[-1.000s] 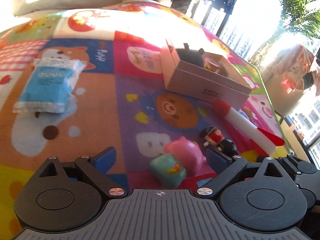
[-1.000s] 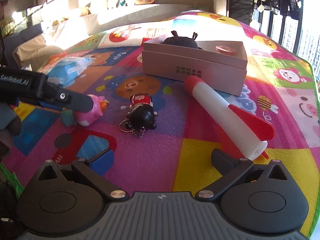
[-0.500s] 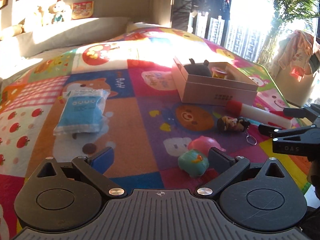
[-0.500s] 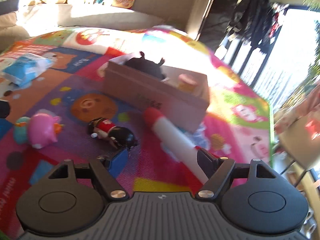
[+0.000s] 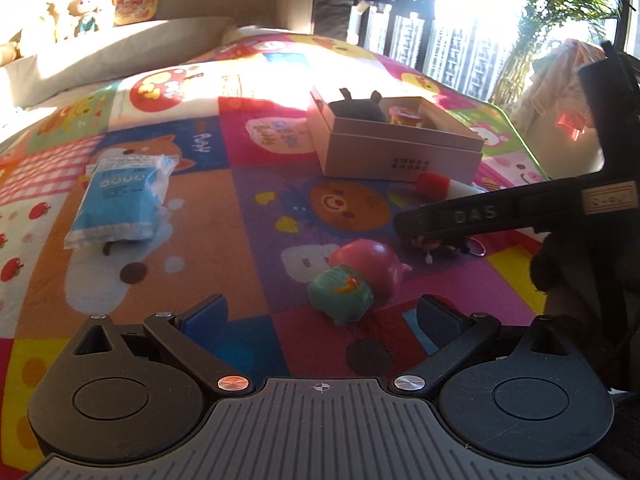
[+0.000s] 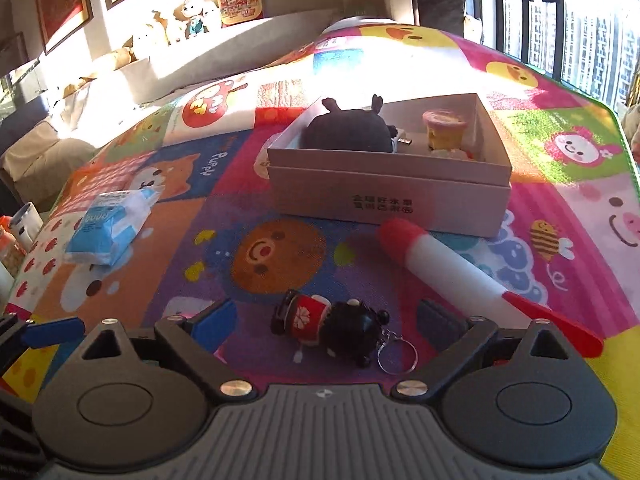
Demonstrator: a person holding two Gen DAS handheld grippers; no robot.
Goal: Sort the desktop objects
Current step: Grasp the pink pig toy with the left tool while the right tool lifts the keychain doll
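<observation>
Sunlit play mat [image 6: 568,184]: you are lining your right hand-held gripper [image 6: 326,320], jaws just widening, around the keychain doll [image 6: 332,326]; next, closing squarely.

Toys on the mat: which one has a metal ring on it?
The little black-headed doll in red, lying between the right gripper fingers. Its key ring sets it apart; the pink pig and rocket have none.
</observation>
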